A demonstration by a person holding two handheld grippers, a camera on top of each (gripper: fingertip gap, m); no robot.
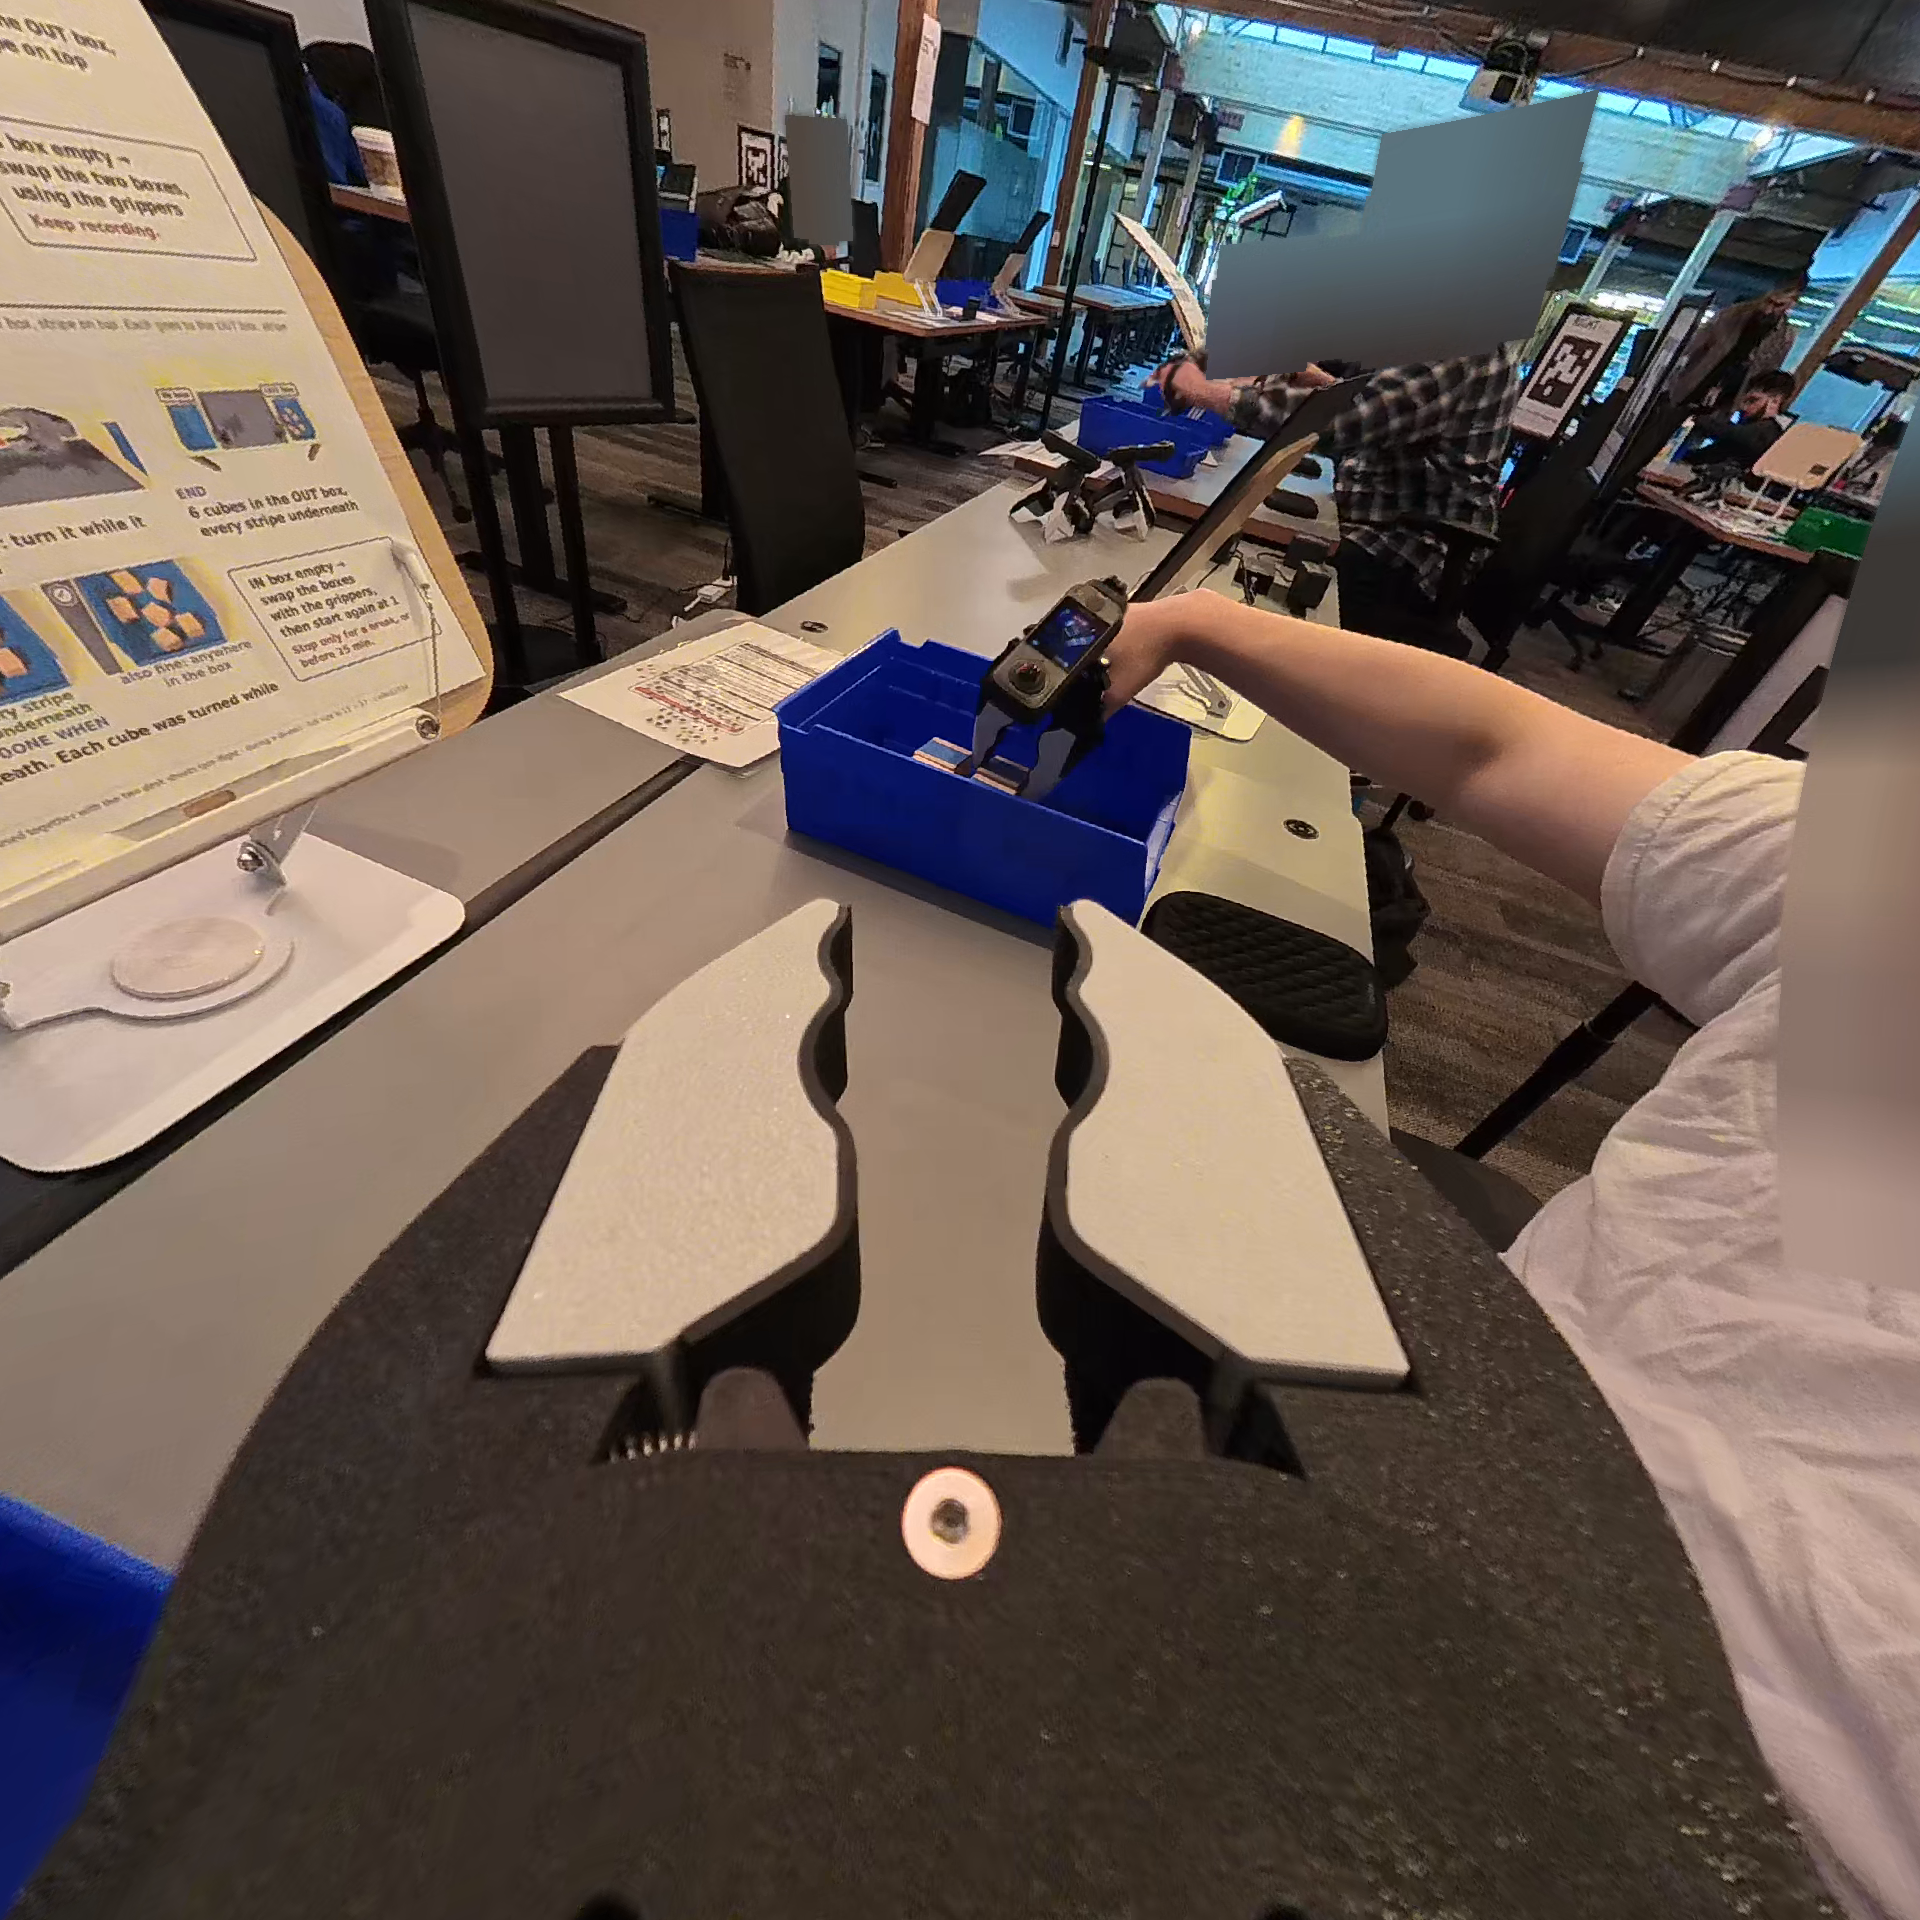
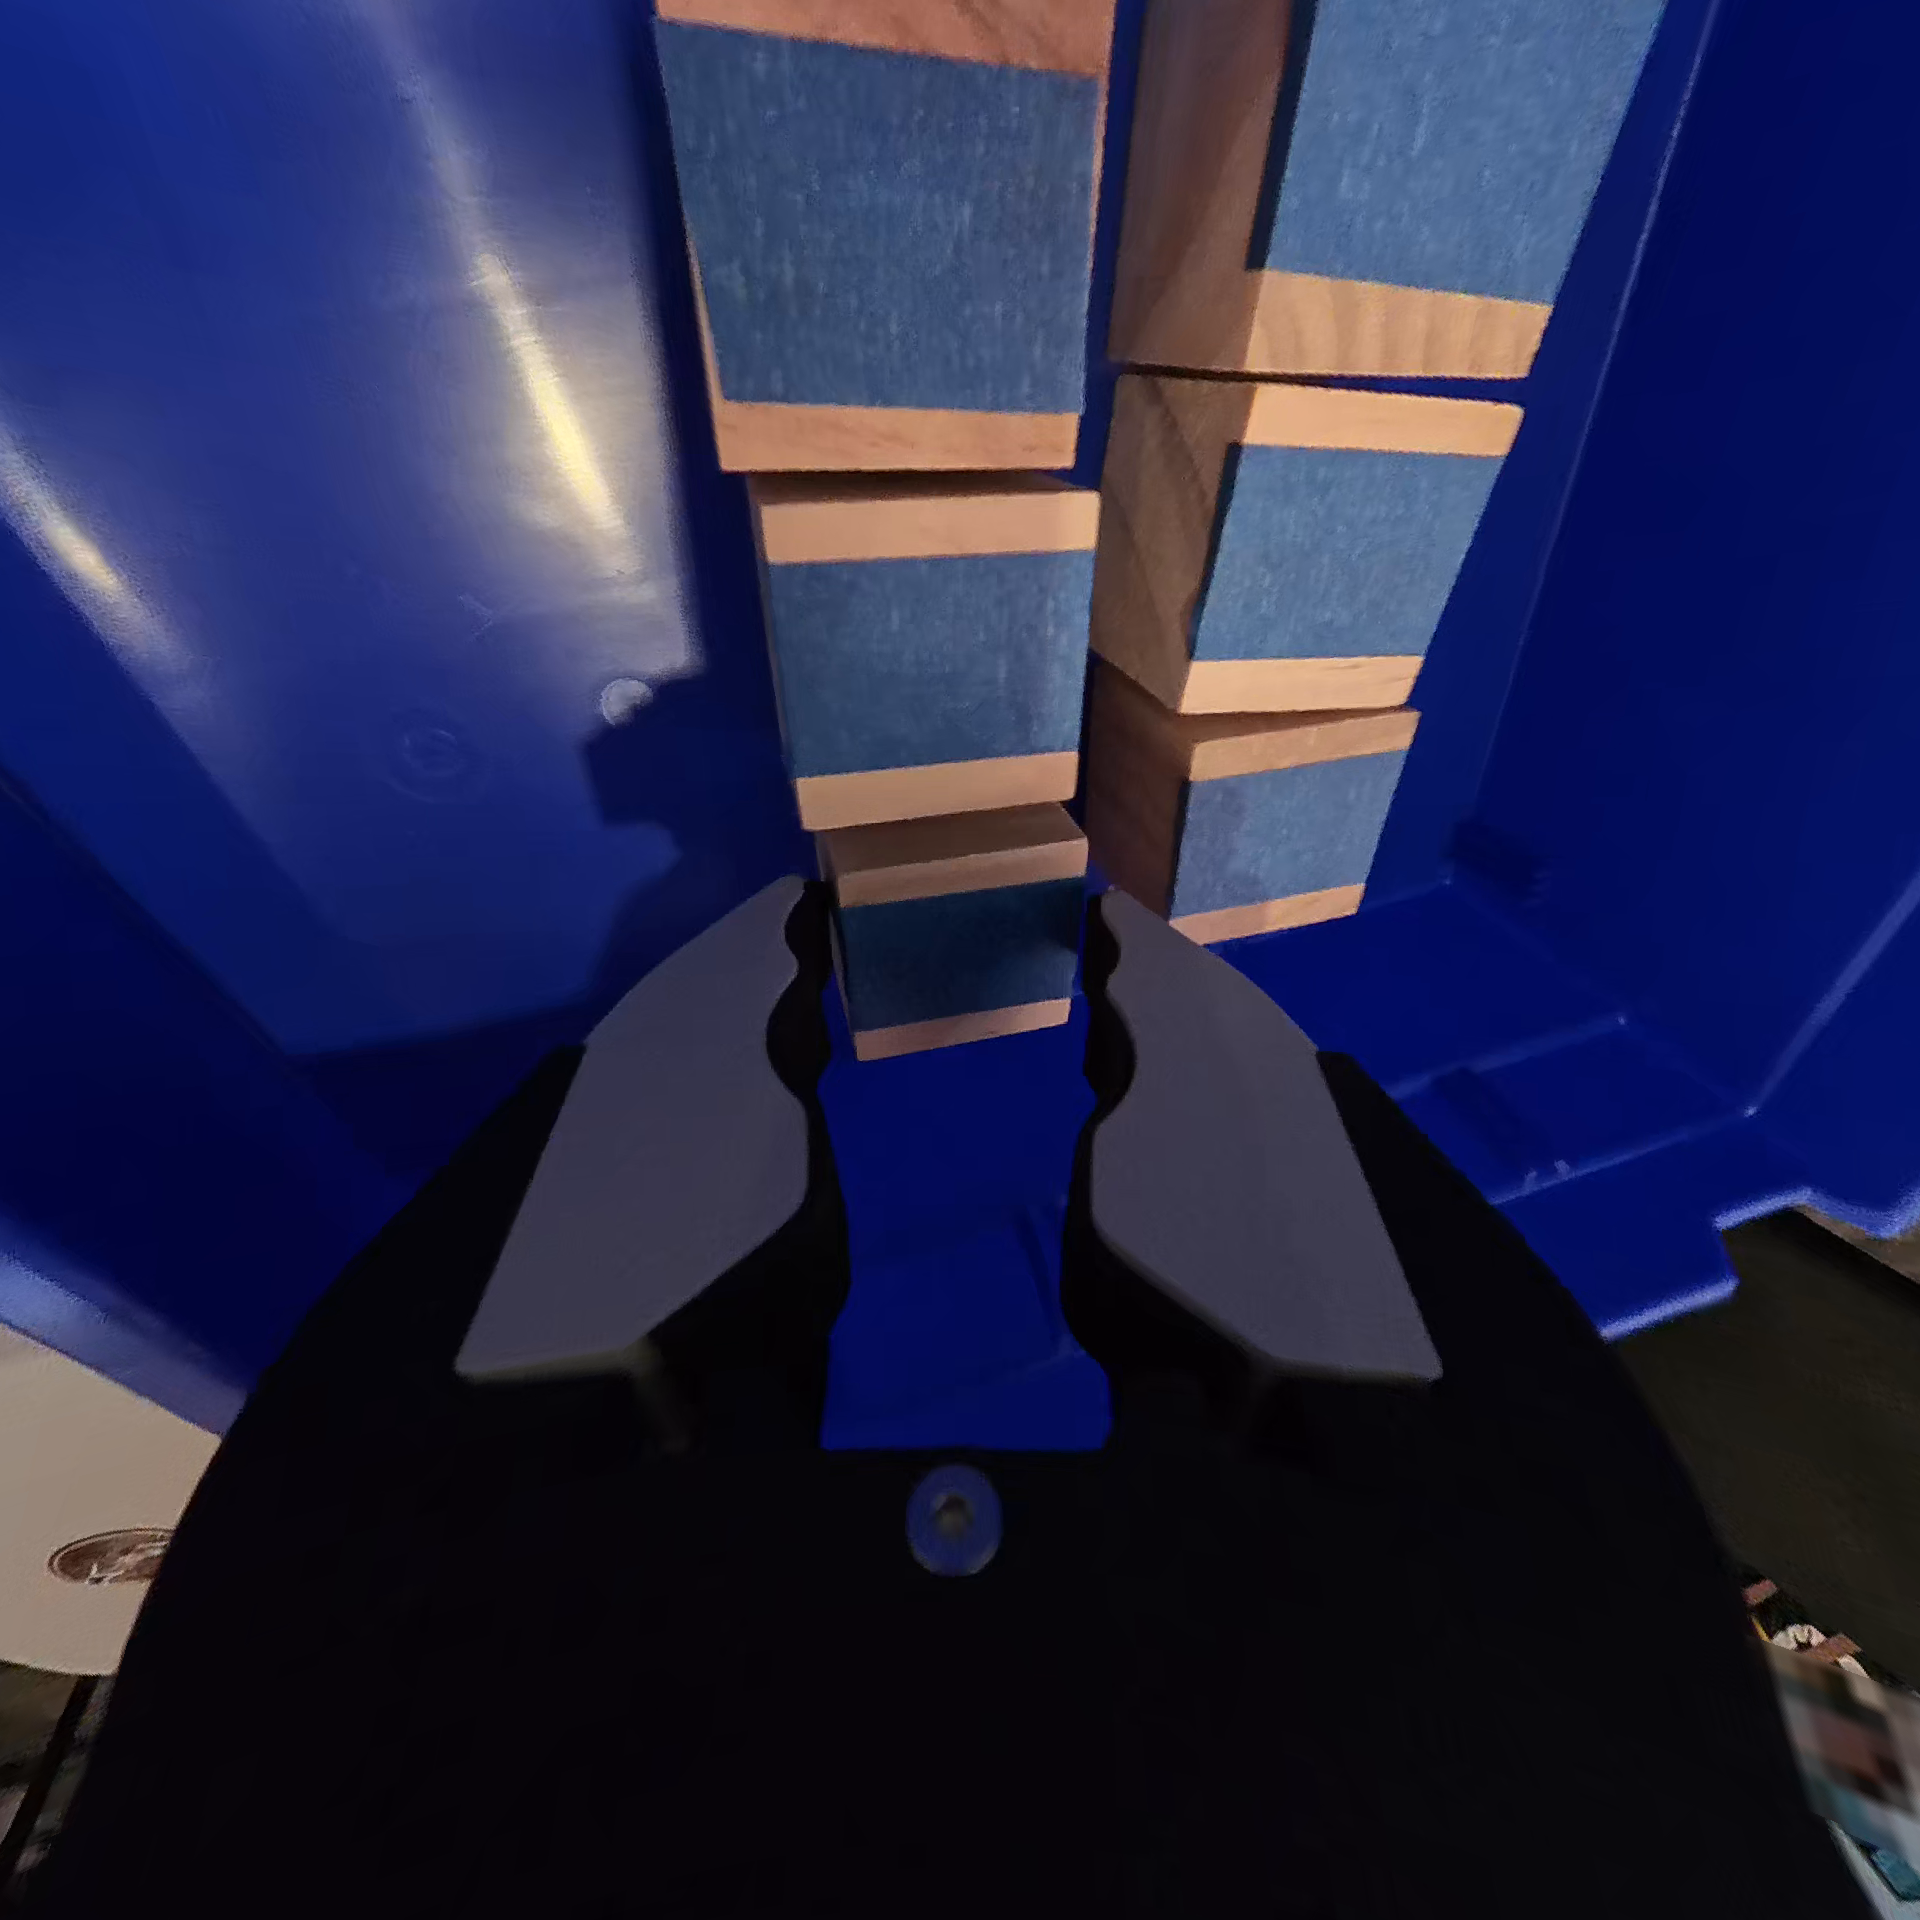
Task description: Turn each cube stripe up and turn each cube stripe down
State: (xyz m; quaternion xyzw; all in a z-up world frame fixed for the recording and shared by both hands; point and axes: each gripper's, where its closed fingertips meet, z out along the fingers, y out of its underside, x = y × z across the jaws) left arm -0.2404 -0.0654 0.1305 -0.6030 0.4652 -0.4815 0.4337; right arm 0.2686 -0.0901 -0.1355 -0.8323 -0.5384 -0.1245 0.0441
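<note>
Left wrist view. The left claw point(image 1: 951, 997) fills the lower half of the frame, its two grey fingers point(image 1: 707, 1143) apart with nothing between them. It hangs over the bare grey desk point(image 1: 644, 894), well apart from the work, probably held ready to receive a cube for turning. At centre frame a blue box point(image 1: 966, 831) stands on the desk. The right claw point(image 1: 1003, 774), held by a bare forearm point(image 1: 1403, 727) coming in from the right edge, dips into the box from above, its tips just beside the cubes point(image 1: 940, 755). An instruction sheet on a stand point(image 1: 208, 468) occupies the upper left.

Right wrist view. The right claw point(image 2: 951, 935) points down into the blue box point(image 2: 312, 520). Six wooden cubes lie on the floor of the box in two touching columns of three, running from centre frame to the top edge, each with its blue stripe face up. The nearest cube of the left column point(image 2: 956, 925) sits between the claw tips. The jaws are apart and straddle it; whether the pads already touch its sides cannot be told. This placement suggests a pick of that end cube, the easiest to reach without disturbing its neighbours.
</note>
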